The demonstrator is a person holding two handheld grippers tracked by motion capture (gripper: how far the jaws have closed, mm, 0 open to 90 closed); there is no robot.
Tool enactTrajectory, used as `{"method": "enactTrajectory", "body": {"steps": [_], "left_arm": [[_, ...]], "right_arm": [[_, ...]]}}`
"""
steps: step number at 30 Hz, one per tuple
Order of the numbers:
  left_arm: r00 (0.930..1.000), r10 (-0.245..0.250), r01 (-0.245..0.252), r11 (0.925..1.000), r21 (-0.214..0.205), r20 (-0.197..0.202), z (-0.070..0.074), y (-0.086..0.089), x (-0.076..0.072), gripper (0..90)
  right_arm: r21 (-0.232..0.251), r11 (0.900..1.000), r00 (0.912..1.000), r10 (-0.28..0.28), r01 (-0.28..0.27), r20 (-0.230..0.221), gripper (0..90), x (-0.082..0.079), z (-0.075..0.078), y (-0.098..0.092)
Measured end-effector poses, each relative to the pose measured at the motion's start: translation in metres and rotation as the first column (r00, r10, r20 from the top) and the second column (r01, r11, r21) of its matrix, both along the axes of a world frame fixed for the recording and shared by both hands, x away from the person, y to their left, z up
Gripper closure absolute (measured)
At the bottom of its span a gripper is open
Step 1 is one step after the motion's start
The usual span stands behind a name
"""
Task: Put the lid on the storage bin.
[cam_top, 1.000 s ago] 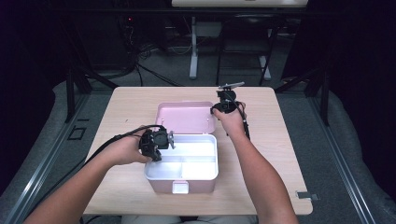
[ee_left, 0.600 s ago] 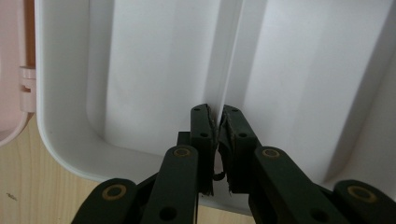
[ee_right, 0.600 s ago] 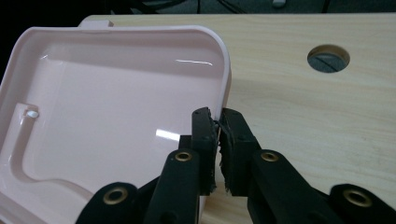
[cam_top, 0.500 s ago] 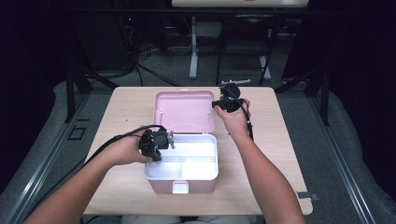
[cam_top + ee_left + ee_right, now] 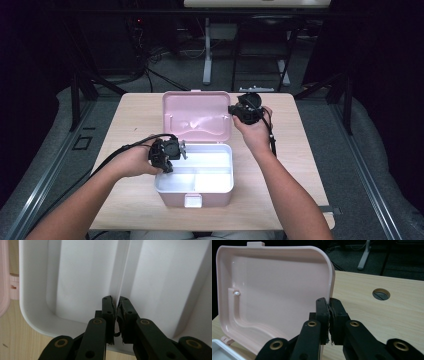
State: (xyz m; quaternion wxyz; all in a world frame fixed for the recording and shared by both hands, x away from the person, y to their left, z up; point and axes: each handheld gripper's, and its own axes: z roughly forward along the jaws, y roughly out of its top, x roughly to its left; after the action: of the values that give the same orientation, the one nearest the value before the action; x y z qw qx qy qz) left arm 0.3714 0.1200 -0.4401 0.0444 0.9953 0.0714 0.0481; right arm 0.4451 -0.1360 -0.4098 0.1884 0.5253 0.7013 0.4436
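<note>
Two claws grip the box on a pale wood table [image 5: 300, 165] in a dark room: left claw [image 5: 117, 305] pinches its white tray [image 5: 82, 277], right claw [image 5: 329, 305] its pink lid [image 5: 274, 290].

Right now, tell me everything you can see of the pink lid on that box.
The pink lid looks like glossy moulded plastic with rounded corners, a raised rim and a stepped ridge on its inner face. A small tab sticks up from its top edge. It stands raised, inner face toward the person, hinged at the back of the box's white tray. The right hand-held gripper is shut on its right edge, holding it up.
</note>
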Motion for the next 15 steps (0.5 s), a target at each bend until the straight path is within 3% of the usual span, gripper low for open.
{"method": "enactTrajectory", "body": {"steps": [15], "left_arm": [[1.0000, 0.007, -0.007, 0.9999, -0.008, -0.001, 0.000, 0.001, 0.000, 83.7]], "right_arm": [[-0.018, 0.9987, 0.9918, 0.049, -0.047, 0.118, 87.3, -0.041, 0.012, -0.004]]}}
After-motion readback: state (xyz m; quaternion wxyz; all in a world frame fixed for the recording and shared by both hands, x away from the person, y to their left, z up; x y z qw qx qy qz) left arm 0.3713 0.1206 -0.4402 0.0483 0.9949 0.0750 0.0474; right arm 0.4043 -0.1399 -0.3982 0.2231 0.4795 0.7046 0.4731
